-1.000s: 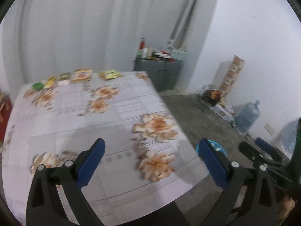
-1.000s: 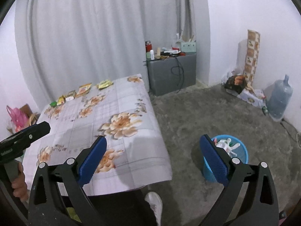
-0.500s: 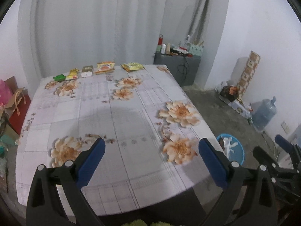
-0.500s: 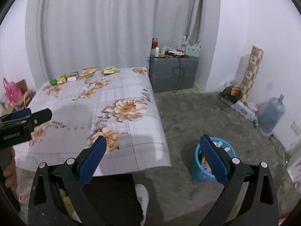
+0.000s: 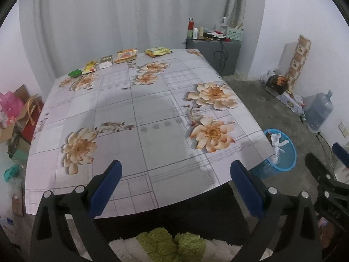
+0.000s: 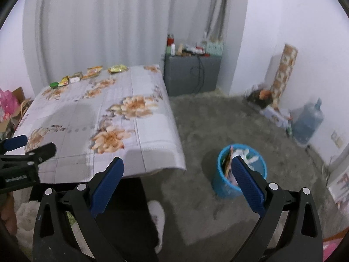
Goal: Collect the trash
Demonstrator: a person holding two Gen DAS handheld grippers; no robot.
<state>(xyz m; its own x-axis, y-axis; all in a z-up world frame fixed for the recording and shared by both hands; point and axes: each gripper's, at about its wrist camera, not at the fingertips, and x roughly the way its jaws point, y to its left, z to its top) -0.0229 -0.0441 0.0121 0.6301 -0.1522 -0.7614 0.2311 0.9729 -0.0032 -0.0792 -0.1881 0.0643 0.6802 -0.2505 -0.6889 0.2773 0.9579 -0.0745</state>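
Note:
Several snack wrappers lie in a row at the far edge of the flowered table (image 5: 139, 113): a green packet (image 5: 74, 73), a yellow wrapper (image 5: 90, 67), a white box (image 5: 106, 62), an orange packet (image 5: 126, 55) and a yellow-green packet (image 5: 157, 51); the row also shows in the right wrist view (image 6: 91, 72). A blue trash bin (image 6: 239, 170) with rubbish inside stands on the floor right of the table; it also shows in the left wrist view (image 5: 281, 152). My left gripper (image 5: 175, 185) is open and empty above the table's near edge. My right gripper (image 6: 177, 183) is open and empty above the floor.
A grey cabinet (image 5: 214, 54) with bottles stands at the back by the curtain. A water jug (image 5: 318, 111) and boxes (image 5: 281, 87) sit along the right wall. Bags and a box (image 5: 13, 113) are left of the table. The person's shoe (image 6: 157, 220) is below.
Both grippers have pulled back and risen, so the whole table and the bin show more fully. Both stay open and empty.

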